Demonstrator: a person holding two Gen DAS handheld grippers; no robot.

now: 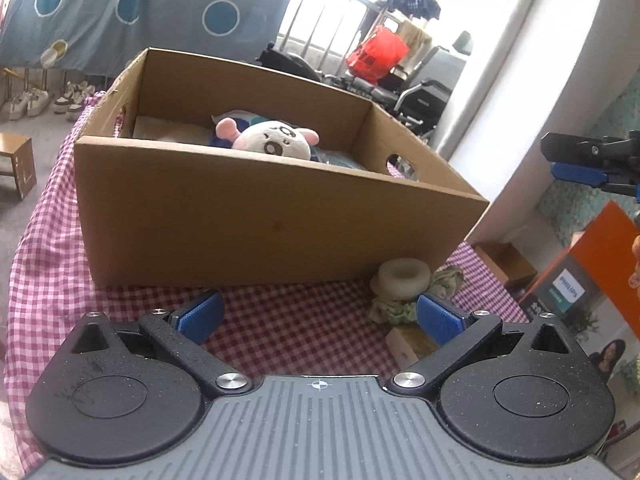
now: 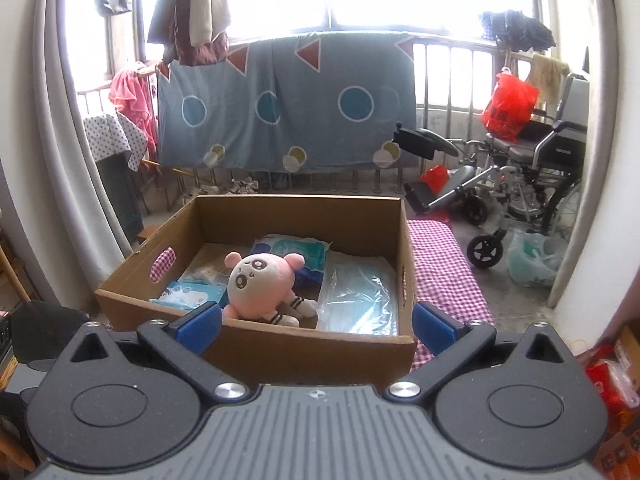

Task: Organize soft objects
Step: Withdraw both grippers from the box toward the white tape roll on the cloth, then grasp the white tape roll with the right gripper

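Hovering wide-jawed and empty, the left gripper [image 1: 318, 316] faces a cream foam ring on crumpled green cloth [image 1: 404, 284] beside the brown cardboard box [image 1: 256, 216] holding the pink plush toy [image 2: 260, 284]; right gripper [image 2: 316, 322] likewise spread; risk: pinching the checked tablecloth [image 1: 288, 332].

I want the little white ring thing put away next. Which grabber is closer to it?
Left. The left gripper hangs open just in front of the white ring on the checked cloth. The right gripper is open too, up over the cardboard box.
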